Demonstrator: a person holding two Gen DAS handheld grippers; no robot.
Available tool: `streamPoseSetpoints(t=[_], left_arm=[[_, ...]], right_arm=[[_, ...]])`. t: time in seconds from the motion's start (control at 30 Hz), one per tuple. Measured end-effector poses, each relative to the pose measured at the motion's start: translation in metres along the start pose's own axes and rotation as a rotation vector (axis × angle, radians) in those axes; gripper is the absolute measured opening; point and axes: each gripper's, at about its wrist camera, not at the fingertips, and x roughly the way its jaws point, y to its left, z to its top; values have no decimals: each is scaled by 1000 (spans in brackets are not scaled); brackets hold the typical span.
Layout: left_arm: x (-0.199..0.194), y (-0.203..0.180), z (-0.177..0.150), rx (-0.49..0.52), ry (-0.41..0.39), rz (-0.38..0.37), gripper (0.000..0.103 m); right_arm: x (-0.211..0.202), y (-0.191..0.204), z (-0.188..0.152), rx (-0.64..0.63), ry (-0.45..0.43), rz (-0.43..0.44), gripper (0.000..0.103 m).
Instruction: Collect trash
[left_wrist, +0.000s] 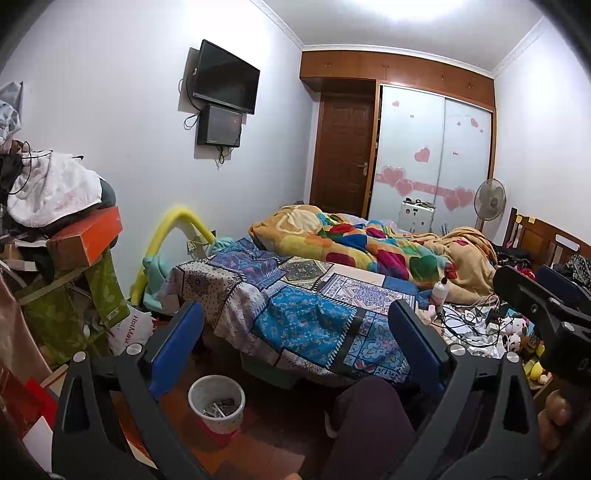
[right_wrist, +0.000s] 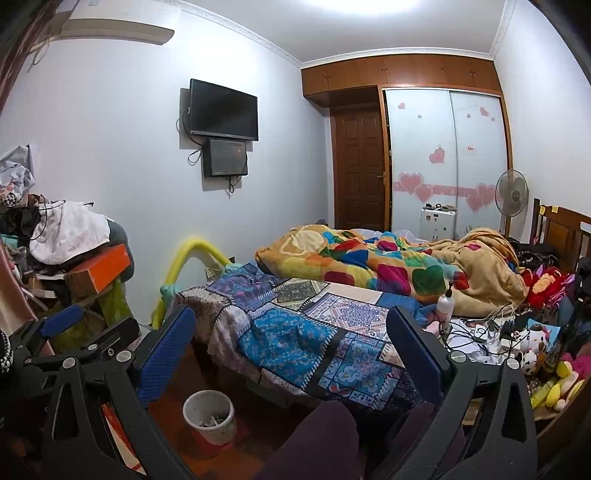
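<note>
In the left wrist view, the left tool (left_wrist: 295, 343) is hanging wide and empty over the bed (left_wrist: 303, 314), the white trash bin (left_wrist: 216, 402) standing on the floor below. In the right wrist view, the right tool (right_wrist: 291, 343) is likewise gaping empty above the bin (right_wrist: 209, 416).

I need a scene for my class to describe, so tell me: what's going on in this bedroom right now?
A person is sitting beside a bed, holding a two-finger gripper in each hand. Both the left gripper and the right gripper are open and empty, raised and pointed across the patterned bedspread. A small white bin stands on the floor near the person's knee, with some scraps already in it. Cables and papers clutter the bed's right side. No trash is being handled yet.
</note>
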Motion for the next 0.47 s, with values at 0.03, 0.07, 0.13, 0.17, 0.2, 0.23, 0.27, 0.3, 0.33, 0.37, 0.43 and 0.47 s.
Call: streamPoseSetpoints(t=[0.03, 0.07, 0.13, 0.17, 0.2, 0.23, 0.27, 0.3, 0.33, 0.37, 0.43, 0.47], left_arm=[[0, 1, 0, -2, 6, -5, 101], [1, 1, 1, -5, 10, -8, 101], [0, 2, 0, -13, 7, -4, 101], [0, 3, 0, -16, 6, -3, 101], [0, 3, 0, -17, 5, -4, 101], [0, 3, 0, -19, 5, -6, 101], [0, 3, 0, -20, 5, -7, 101], [0, 3, 0, -19, 4, -8, 101], [0, 2, 0, -18, 2, -5, 101], [0, 2, 0, -16, 0, -6, 101], [-1, 1, 0, -11, -3, -10, 101], [-1, 0, 0, -9, -3, -12, 101]], right_arm=[[0, 0, 0, 0, -1, 0, 103], [0, 0, 0, 0, 1, 1, 103], [0, 0, 0, 1, 2, 2, 103], [0, 0, 0, 1, 2, 2, 103], [0, 0, 0, 0, 1, 1, 103], [0, 0, 0, -1, 1, 1, 103], [0, 1, 0, -1, 0, -1, 103], [0, 1, 0, 0, 0, -1, 103], [0, 1, 0, 0, -1, -1, 103], [0, 2, 0, 0, -1, 0, 103], [0, 2, 0, 0, 0, -1, 103], [0, 2, -1, 1, 0, -1, 103]])
